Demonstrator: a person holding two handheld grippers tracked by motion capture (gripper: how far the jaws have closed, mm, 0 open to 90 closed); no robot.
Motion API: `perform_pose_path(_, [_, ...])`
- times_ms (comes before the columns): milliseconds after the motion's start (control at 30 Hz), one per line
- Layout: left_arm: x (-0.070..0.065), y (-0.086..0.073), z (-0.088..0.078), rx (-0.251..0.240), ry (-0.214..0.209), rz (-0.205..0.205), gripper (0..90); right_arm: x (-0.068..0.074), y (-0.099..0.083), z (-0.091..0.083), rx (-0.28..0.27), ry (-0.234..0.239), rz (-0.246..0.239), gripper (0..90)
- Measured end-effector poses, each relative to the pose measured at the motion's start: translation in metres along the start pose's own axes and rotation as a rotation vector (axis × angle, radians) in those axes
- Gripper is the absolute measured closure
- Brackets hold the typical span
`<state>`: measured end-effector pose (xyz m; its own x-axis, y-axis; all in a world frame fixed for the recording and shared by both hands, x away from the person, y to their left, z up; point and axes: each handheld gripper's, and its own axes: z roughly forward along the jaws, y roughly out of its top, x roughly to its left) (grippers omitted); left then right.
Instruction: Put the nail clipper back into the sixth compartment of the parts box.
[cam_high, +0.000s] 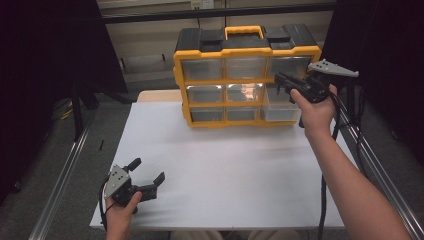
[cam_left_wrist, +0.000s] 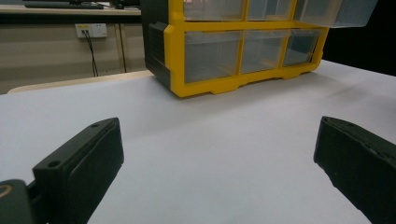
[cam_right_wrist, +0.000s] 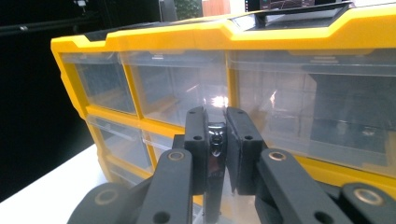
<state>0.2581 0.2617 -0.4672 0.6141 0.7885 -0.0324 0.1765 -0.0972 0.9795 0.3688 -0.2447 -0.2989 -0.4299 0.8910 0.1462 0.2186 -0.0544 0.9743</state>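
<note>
While my right gripper (cam_right_wrist: 215, 140) is pinching the front lip of a clear drawer (cam_high: 281, 104) pulled partway out of the middle row's right column, the yellow-and-black organizer (cam_high: 235, 75) is standing at the far edge of the white table (cam_high: 225, 170); its other translucent drawers are sitting flush in their glossy frame, a yellow handle (cam_high: 244, 31) arching on top; my right hand (cam_high: 315, 112) is reaching forward, raised; my left gripper (cam_left_wrist: 219, 158) is resting low near the table's near-left corner, jaws spread wide, nothing between them.
</note>
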Motion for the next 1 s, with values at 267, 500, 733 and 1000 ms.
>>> perform_pose_path(267, [0.001,0.0,0.0,-0.004,0.013,-0.011,1.6,-0.004,-0.005,-0.001,0.008,-0.015,0.002,80.4])
perform_pose_path(500, [0.001,0.0,0.0,-0.005,0.013,-0.017,1.7,-0.009,-0.01,-0.002,0.014,-0.031,0.012,80.3])
perform_pose_path(733, [0.001,0.0,0.0,0.0,0.021,-0.01,1.7,-0.013,-0.013,-0.003,0.023,-0.04,0.012,80.3])
perform_pose_path(1000, [0.001,0.0,0.0,-0.001,0.022,-0.01,1.7,-0.015,-0.016,-0.002,0.025,-0.047,0.014,80.3])
